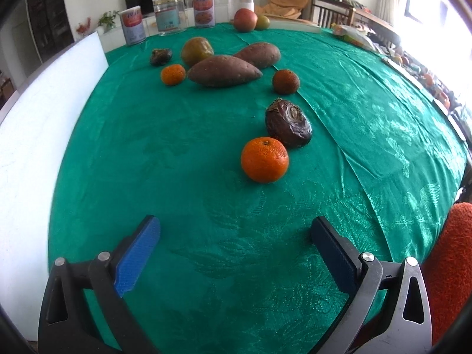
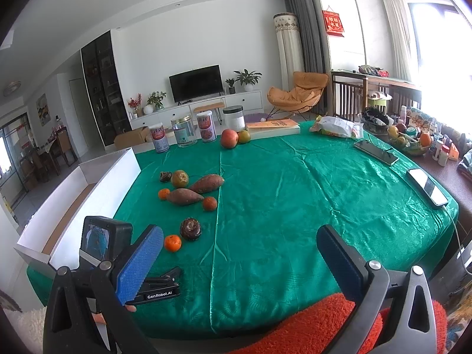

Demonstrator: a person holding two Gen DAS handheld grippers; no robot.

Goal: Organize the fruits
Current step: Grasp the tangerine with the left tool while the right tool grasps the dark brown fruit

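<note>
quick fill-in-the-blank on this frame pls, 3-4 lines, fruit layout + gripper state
1. The tablecloth under the produce is ____ in colour.
2. The nearest tangerine lies right beside a dark, wrinkled ____-coloured fruit.
3. The number of sweet potatoes on the cloth is ____.
4. The left gripper and right gripper both have jaws that are ____, holding nothing.

Missing words: green; brown; two; open

on the tablecloth, left of frame centre, a tangerine lies lowest, a wrinkled fruit just above-right of it. higher up, two sweet potatoes lie side by side between two more tangerines. cans line the far edge; an open box fills the left.
</note>
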